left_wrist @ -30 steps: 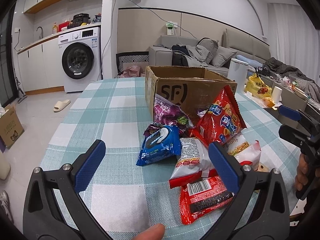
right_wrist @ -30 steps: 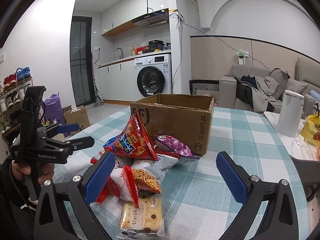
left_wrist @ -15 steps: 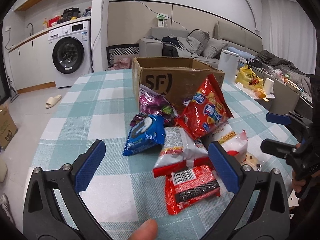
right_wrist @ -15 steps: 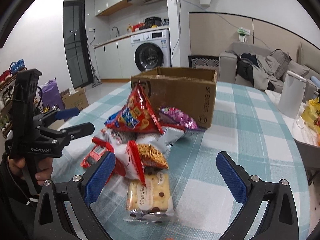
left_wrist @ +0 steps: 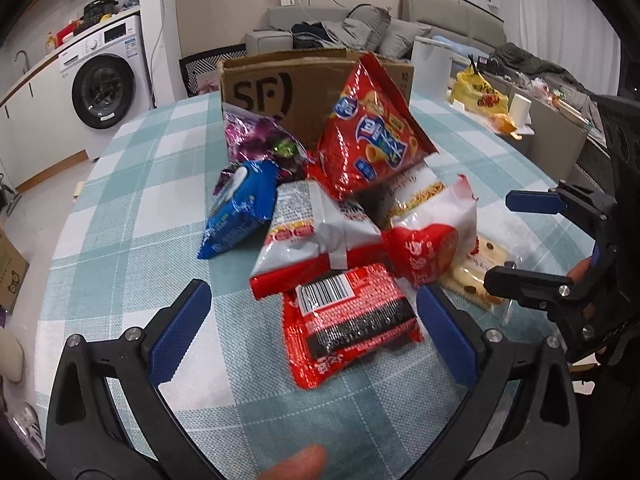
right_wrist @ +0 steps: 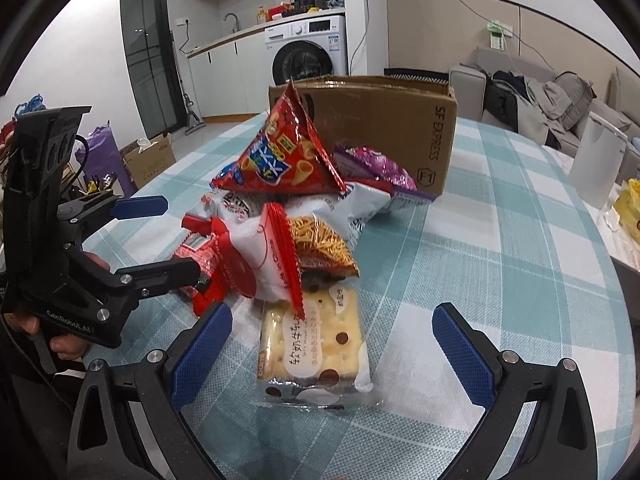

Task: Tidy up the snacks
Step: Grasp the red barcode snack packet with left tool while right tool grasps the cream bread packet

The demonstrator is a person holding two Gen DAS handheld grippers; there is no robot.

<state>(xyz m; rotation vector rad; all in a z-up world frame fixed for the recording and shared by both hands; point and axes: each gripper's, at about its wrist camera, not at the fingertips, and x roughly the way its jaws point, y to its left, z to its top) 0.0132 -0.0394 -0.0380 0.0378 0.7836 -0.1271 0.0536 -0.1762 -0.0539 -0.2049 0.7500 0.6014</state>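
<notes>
on the checked cloth (left_wrist: 132, 216), crinkled snack packets (left_wrist: 344, 216)

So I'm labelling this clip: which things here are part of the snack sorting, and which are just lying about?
Part of the job:
red chip bag
blue cookie pack
purple snack bag
red noodle packet
cracker pack
SF cardboard box

Lying about:
washing machine
white bin
yellow bag
</notes>
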